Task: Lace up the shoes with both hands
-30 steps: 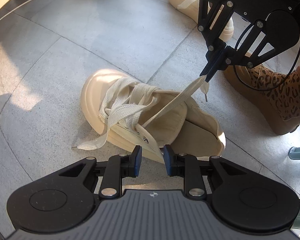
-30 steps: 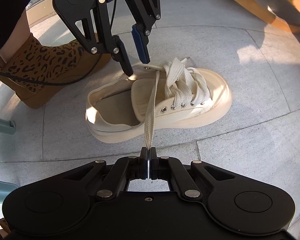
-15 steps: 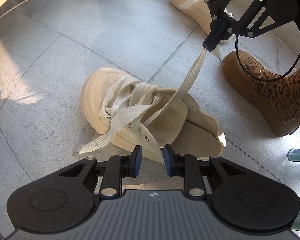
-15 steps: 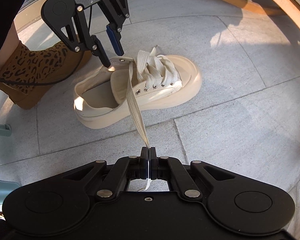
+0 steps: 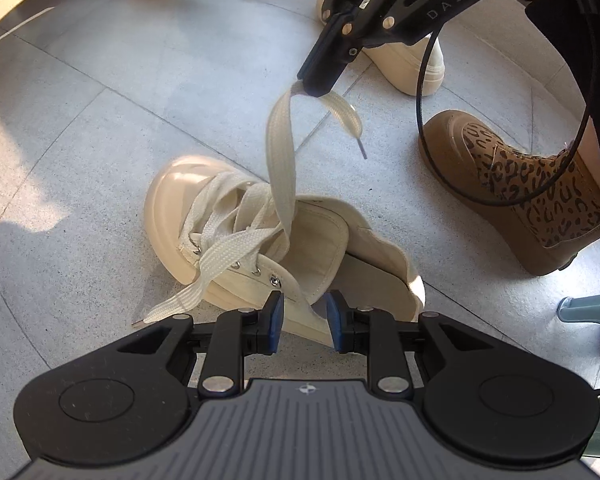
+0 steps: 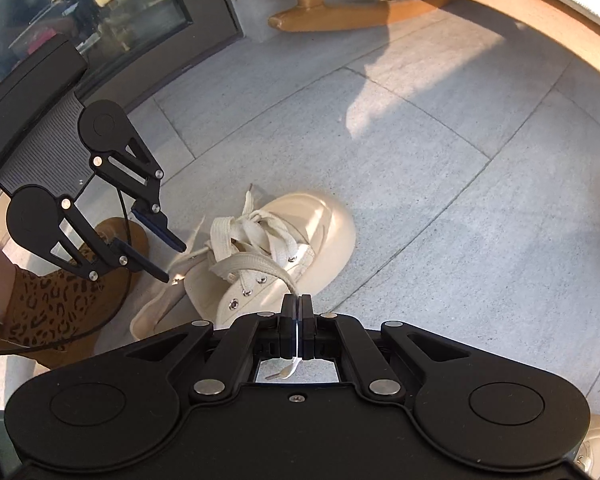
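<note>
One cream shoe (image 5: pixel 260 248) lies on its side on the grey stone floor (image 5: pixel 100 140), toe away from the left wrist cam, tongue folded open; lower eyelets are laced, top eyelet (image 5: pixel 274 279) on the near flap is empty. One lace end (image 5: pixel 280 160) runs up from the crossings to the right gripper (image 5: pixel 318 84), which is clenched on it just short of the aglet (image 5: pixel 362 152); the tip flops over and hangs free. Vs 1 s ago: the right gripper has risen and rolled, and the lace run now stands steep instead of lying across the tongue. Read: slack pulled through, lace drawn up for threading. Other lace end (image 5: pixel 172 308) trails loose on the floor by the sole, untouched. Left gripper (image 5: pixel 303 316) sits where it was, jaws part-open astride the near eyelet flap; pads (image 5: pixel 275 316) do not visibly press on it, so nothing held. In the right wrist cam the lace is pinched between the shut right gripper (image 6: pixel 296 316) fingers, aglet poking out behind. Second cream shoe (image 5: pixel 404 64) is well apart beyond, half hidden by the right gripper. Person's leopard-print boot (image 5: pixel 520 200) stands near the heel. Judgement: mid-task; next prob. feed the tip through the top eyelet. Risk: floppy tip hard to aim.
</note>
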### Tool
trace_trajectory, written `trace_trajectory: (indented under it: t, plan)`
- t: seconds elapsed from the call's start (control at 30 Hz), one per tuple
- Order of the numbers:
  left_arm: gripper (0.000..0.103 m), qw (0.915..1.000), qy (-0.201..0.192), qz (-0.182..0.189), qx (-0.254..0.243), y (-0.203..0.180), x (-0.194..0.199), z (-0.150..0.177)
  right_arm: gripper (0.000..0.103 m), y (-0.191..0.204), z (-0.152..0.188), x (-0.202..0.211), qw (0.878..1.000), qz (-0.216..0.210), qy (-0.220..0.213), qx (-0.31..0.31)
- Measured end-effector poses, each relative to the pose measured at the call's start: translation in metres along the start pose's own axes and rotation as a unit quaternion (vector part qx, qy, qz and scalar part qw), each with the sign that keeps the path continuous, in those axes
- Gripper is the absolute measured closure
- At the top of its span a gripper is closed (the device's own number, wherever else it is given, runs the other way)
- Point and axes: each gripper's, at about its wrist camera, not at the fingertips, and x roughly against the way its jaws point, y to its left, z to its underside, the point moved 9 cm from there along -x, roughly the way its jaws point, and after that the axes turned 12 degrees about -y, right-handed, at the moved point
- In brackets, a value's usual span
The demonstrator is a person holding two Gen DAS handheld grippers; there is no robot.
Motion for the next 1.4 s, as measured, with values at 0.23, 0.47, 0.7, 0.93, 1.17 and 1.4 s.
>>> trace_trajectory:
  t: [0.23,0.47,0.7,0.93,1.17,1.4]
  plan:
    - [0.08,0.9955,-0.079,0.046,0.022,-0.016,0.001,-0.033,0.103,0.004,-0.018,0.006,0.997,-0.03,-0.032,-0.068]
    - [0.08,0.9954,-0.084,0.035,0.03,-0.019,-0.014,-0.037,0.103,0.007,-0.03,0.006,0.989,-0.058,-0.054,-0.123]
    - [0.101,0.997,-0.067,0.03,0.022,-0.015,-0.019,-0.03,0.103,0.008,-0.03,0.005,0.988,-0.063,-0.055,-0.13]
    - [0.101,0.9982,-0.054,0.024,0.009,-0.013,-0.018,-0.023,0.101,0.01,-0.022,0.004,0.992,-0.06,-0.037,-0.109]
    - [0.101,0.9995,-0.022,0.01,-0.02,-0.013,-0.019,-0.014,0.09,0.034,-0.002,0.0,0.992,-0.001,0.009,0.126]
    - [0.102,0.9991,-0.025,0.019,-0.027,-0.016,-0.017,-0.016,0.089,0.072,0.006,0.012,0.962,-0.06,-0.006,0.268]
